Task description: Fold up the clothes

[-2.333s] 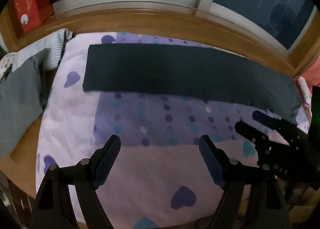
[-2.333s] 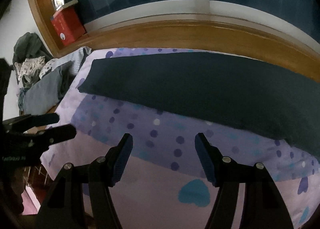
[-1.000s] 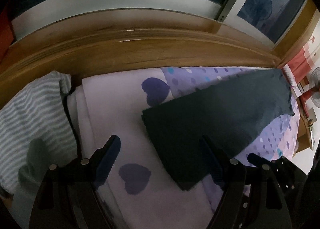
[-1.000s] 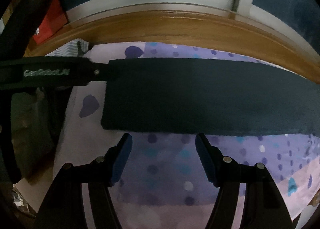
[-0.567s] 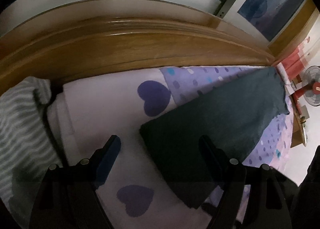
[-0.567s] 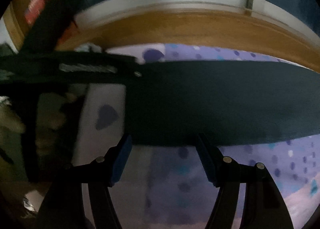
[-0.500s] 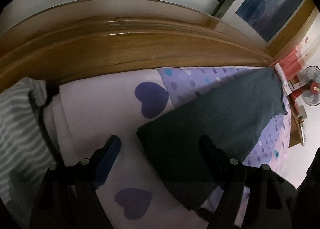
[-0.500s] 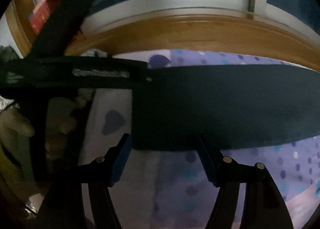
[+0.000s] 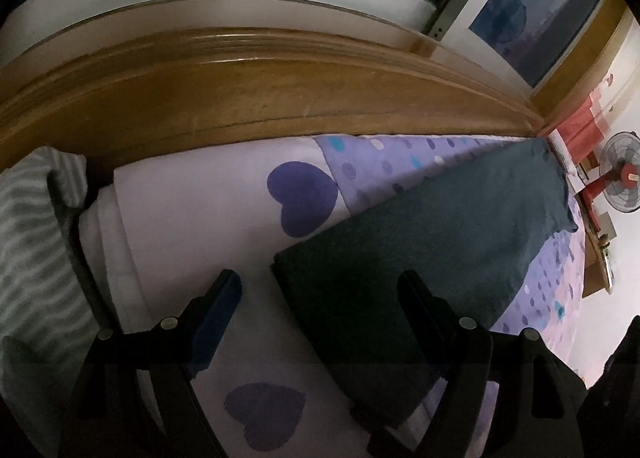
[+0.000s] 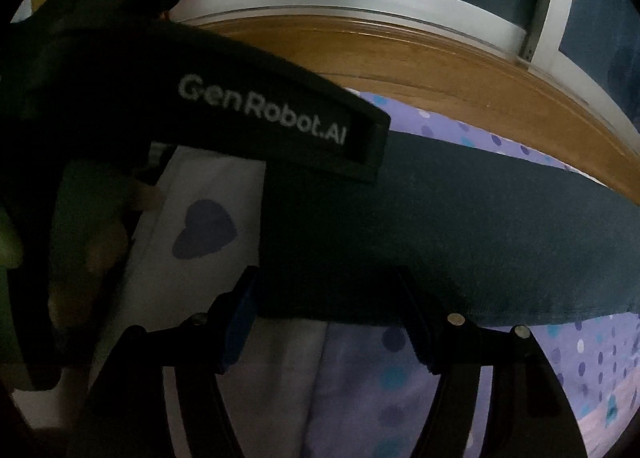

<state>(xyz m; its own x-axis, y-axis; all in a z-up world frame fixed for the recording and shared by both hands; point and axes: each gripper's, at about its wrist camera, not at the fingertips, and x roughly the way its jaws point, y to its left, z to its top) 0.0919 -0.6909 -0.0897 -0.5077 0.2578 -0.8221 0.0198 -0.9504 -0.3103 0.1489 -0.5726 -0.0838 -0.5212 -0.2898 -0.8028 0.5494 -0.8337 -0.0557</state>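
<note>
Long dark folded cloth point(image 9: 460, 246) flat on heart-patterned purple bedsheet point(image 9: 200, 226). Left tool point(image 9: 320, 298) closing, pads not pressing, over cloth's near-left corner. Right tool point(image 10: 326, 306) apart above near edge.

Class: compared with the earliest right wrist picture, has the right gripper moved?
Yes. The right gripper has closed in on the near left corner of the dark folded garment, which lay far ahead before.

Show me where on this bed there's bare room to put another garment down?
Free: the pale sheet between the folded dark garment and the striped clothes, and the dotted strip in front of the garment. Crowded: the garment's near end, where the left tool and right tool both hover.
</note>
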